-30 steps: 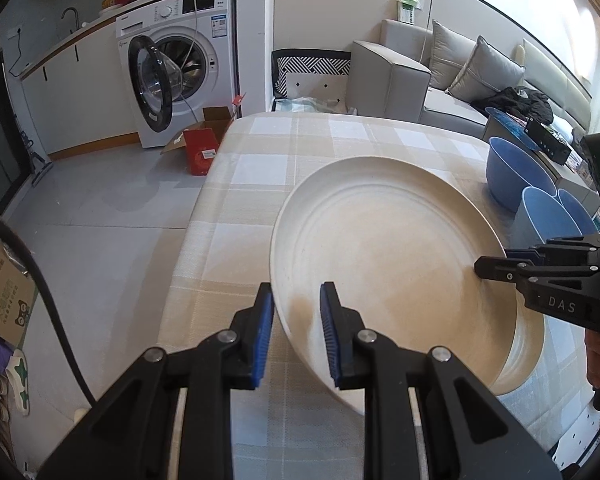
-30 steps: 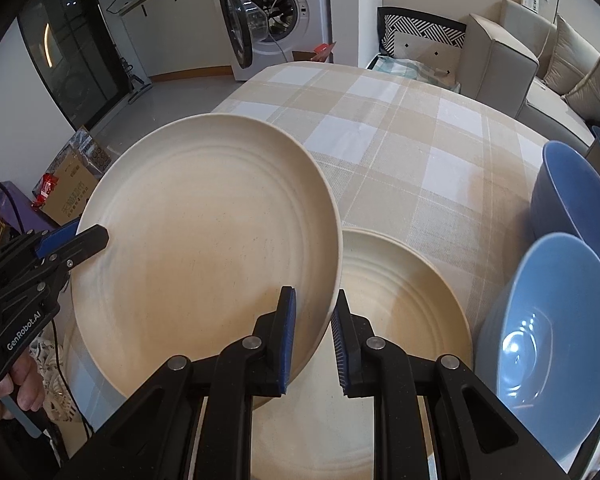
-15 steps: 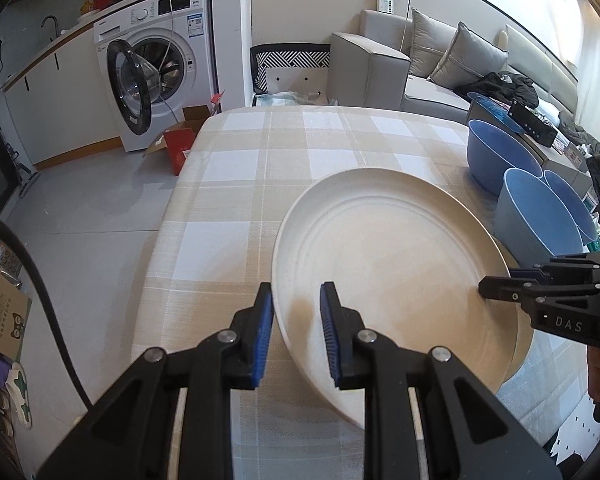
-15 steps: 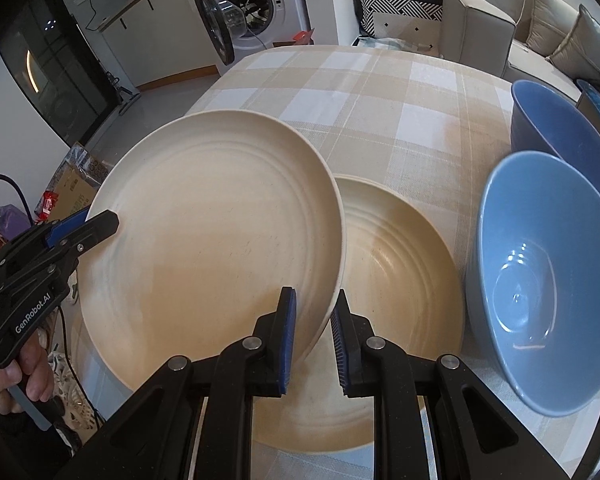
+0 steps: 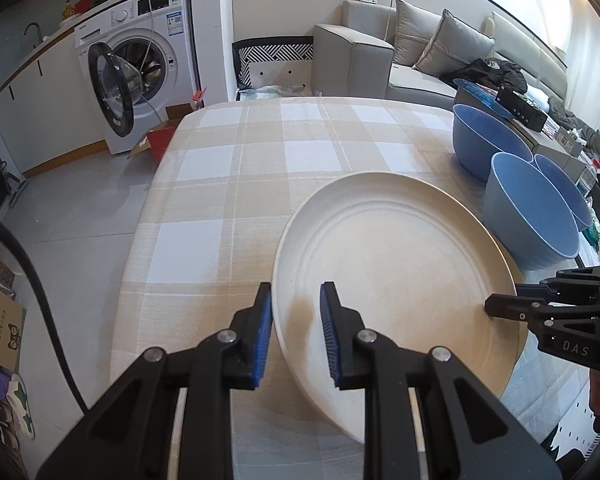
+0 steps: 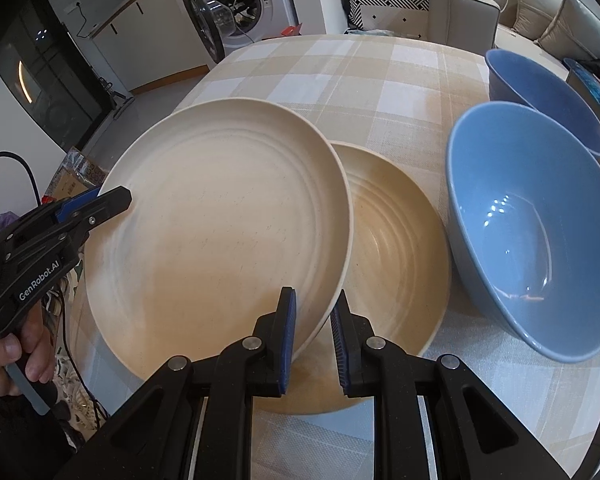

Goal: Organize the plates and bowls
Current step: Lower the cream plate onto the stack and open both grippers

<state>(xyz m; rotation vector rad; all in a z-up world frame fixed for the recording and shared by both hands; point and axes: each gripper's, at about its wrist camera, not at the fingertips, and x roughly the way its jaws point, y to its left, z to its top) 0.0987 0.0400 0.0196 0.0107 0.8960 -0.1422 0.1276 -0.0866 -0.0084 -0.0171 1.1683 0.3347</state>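
So we had the left gripper (image 5: pixel 296 332) clamped on the near-left rim of the top plate (image 5: pixel 392 272), pads pinching the edge from both sides, nothing loose there. In the right wrist view you could see that same gripper coming in from the left side, a hand (image 6: pixel 8 356) wrapped round its handle.

Moving across: the plate was carried between the two tools, tilted a bit, hanging over the checked tablecloth (image 5: pixel 236 184) and partly overlapping the second plate (image 6: pixel 396 264), which sat flat on the cloth just underneath and to the right. From these views we couldn't tell whether the two plates were touching yet or not.

The right gripper (image 6: pixel 314 336) was closed on the opposite rim of the carried plate, so both ends were held.

Further right, the big blue bowl (image 6: pixel 536 232) stood just beside the lower plate, with more blue bowls (image 5: pixel 488 140) behind it.

Our read: we were mid-stacking, bringing one plate onto the other. Next move probably called for sliding it right until the rims lined up, levelling it, lowering it gently, then letting go with both grippers together. Main worry was clipping that near bowl with the right tool, since it sat really close.
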